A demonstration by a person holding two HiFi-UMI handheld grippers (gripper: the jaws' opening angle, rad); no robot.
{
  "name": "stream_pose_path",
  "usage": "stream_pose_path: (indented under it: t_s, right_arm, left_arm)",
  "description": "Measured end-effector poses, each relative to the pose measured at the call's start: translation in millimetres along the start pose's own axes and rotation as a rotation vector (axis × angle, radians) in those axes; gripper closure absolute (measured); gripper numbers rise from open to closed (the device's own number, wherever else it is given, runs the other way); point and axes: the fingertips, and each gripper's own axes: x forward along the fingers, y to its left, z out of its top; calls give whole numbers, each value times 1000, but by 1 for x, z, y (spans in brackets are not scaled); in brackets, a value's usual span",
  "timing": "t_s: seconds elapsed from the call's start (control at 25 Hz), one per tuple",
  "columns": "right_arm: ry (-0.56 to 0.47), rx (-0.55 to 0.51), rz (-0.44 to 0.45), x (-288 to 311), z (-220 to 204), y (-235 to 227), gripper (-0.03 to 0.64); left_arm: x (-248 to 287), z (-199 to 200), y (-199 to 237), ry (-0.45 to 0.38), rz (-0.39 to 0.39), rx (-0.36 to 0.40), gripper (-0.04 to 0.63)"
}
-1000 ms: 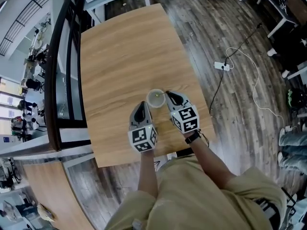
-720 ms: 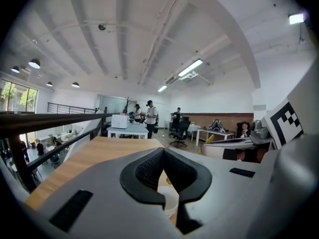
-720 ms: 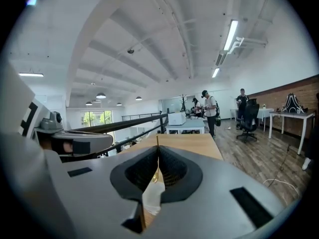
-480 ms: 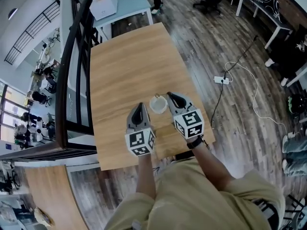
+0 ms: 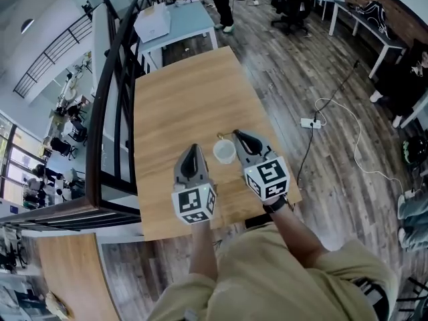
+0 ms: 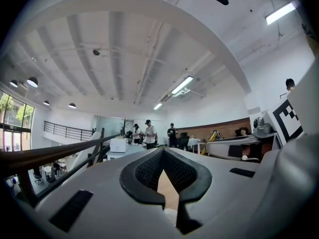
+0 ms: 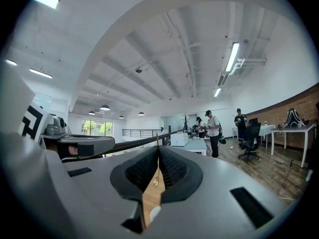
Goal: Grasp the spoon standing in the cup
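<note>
Count: one cup (image 5: 225, 152), one spoon (image 7: 156, 161), two grippers, one marker cube on each (image 5: 194, 202) (image 5: 267, 177).

One wooden counter (image 5: 180, 92) carries the task things. Past its far end there's one pale table with one white box (image 5: 152, 22) on it. Three people (image 7: 213, 133) stand far back on the floor.

Cup: white, open side up, near your edge of the counter. In the head view it sits between your two grippers, just beside both.

Your left gripper (image 5: 194, 148): fingers pressed together at the tips, with only bare counter showing through the gap behind them. It's to the left of the cup, pointing away from you.

Your right gripper (image 5: 235, 134): fingers pressed together and pinching the spoon's thin handle. It's to the right of the cup, with its tips just past the cup's far rim.

Spoon: a thin gold-toned rod. In the right gripper view its long axis runs upright, crosswise to the fingers. The top end pokes just above the fingertips. The lower end shows a small shiny widening and points down towards the counter. The cup is the white patch low in that gap.

I can't tell whether the spoon's lower end is inside the cup or clear of it.
</note>
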Motion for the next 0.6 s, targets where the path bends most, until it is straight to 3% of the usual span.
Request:
stream_pose_path:
  t_s: [0.6]
  right_arm:
    - [-40, -35, -22, -19, 24, 6, 598]
  left_arm:
    - [-10, 15, -10, -27, -34, 3, 583]
